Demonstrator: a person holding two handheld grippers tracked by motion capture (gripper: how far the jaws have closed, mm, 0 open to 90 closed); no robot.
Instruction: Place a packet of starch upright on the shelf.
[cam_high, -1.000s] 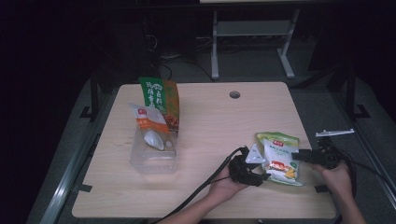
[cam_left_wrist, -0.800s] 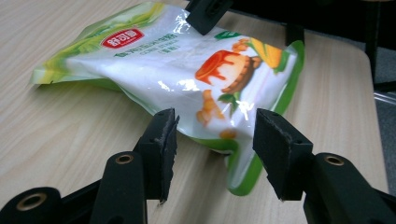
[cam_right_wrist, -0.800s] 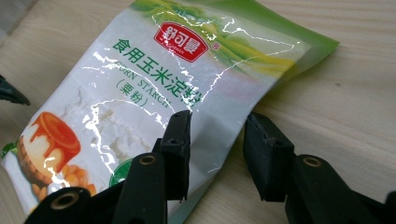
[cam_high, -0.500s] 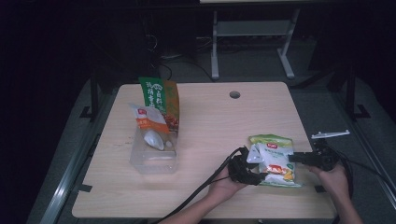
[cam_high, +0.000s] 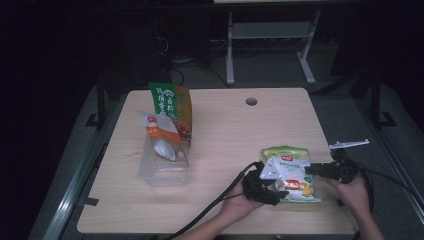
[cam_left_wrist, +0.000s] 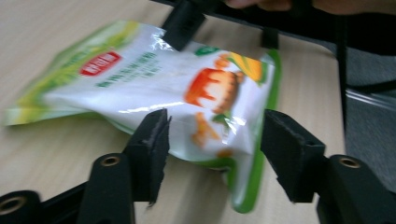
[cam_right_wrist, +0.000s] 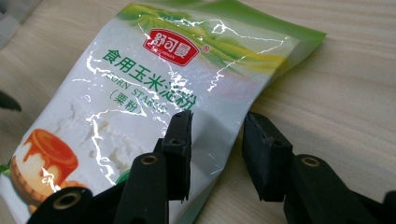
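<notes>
The left gripper (cam_high: 272, 187) stands at the near left corner of the pouch (cam_high: 290, 172). Its jaws are wide apart and have just been opening; in the left gripper view the lower end of the pouch (cam_left_wrist: 187, 93) lies between them, but the pads do not press on it. The right gripper (cam_high: 312, 170) comes to the pouch from its right edge. Its jaws are partly open and have just opened a little. In the right gripper view one jaw lies over the face of the pouch (cam_right_wrist: 154, 88) and the other stands beside its edge, over the tabletop (cam_right_wrist: 341, 84); I cannot tell whether the pads pinch the edge.

The pouch lies flat on the tabletop (cam_high: 225, 135), face up, between the two grippers. Its long axis runs away from the person, with the green top end on the far side.

The face is white and green. A red label carries white Chinese characters. Below it stand green characters, 食用玉米淀粉, and small Latin letters that read partly "CORN STAR". A picture of a pudding is near the bottom end.
</notes>
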